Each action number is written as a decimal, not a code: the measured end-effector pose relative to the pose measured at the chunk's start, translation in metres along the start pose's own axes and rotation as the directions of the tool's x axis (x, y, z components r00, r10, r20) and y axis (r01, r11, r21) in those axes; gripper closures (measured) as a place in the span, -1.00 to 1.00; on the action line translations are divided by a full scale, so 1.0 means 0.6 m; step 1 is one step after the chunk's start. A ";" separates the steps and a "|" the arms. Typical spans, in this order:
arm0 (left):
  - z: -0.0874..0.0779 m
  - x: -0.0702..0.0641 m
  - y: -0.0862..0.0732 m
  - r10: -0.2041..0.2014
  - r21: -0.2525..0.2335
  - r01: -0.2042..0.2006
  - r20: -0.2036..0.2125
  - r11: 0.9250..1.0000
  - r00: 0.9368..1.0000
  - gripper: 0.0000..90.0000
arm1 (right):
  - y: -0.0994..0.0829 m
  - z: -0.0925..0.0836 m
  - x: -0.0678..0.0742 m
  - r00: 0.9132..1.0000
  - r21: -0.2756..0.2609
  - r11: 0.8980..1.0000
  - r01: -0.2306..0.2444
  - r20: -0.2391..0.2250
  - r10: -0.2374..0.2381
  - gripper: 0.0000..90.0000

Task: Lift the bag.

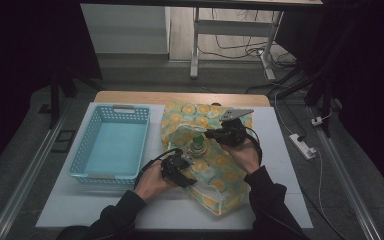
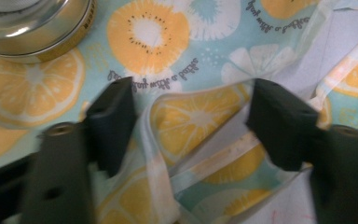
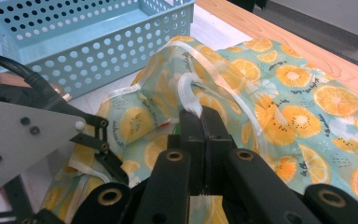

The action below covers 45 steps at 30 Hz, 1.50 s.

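On the white table (image 1: 280,150), right of the blue perforated basket (image 1: 111,145): one orange-slice-print bag (image 1: 215,165), lying open-mouthed with a green-topped tin (image 1: 198,147) inside. Right gripper (image 3: 200,116): jaws clenched on the bag's translucent handle strap (image 3: 189,91), holding the mouth up; hand reaching in from the right, forearm angled across the bag. Left gripper (image 2: 191,109): pointed down at the bag's near rim, jaws apart on either side of a fold of the rim (image 2: 193,116), pads not pressing. Left hand low at the bag's near edge.
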<state>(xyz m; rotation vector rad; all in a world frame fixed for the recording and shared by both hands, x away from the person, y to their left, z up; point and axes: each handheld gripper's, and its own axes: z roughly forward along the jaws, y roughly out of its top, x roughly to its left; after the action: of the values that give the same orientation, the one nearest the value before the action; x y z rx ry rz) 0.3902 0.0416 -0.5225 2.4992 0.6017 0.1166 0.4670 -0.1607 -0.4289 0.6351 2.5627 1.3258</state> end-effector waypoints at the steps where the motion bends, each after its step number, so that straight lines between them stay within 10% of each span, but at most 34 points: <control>1: 0.000 -0.001 0.000 0.004 0.002 -0.004 -0.002 1.000 1.000 -0.10 | 0.000 0.000 0.000 1.000 0.001 1.000 0.001 0.000 -0.001 1.00; 10: -0.005 0.001 0.002 -0.084 0.015 0.083 0.041 0.996 0.996 0.96 | -0.001 0.002 0.002 1.000 0.006 1.000 -0.001 -0.002 0.001 1.00; 18: -0.014 0.002 0.006 -0.138 0.013 0.138 0.038 0.990 0.990 0.98 | -0.001 0.003 0.000 1.000 0.010 1.000 -0.001 -0.003 0.001 1.00; 28: -0.054 -0.003 0.017 -0.111 -0.097 0.115 0.042 0.989 0.993 0.98 | 0.001 0.001 0.005 1.000 0.011 1.000 0.002 -0.007 -0.002 1.00; 45: -0.094 0.004 0.038 -0.141 -0.150 0.145 0.036 0.978 0.989 0.98 | 0.013 -0.015 0.010 1.000 -0.012 1.000 0.009 -0.015 -0.009 1.00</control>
<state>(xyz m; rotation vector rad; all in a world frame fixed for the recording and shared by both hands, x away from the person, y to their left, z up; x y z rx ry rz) 0.3895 0.0542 -0.4628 2.2991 0.7315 0.0738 0.4610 -0.1606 -0.4171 0.6122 2.5646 1.3476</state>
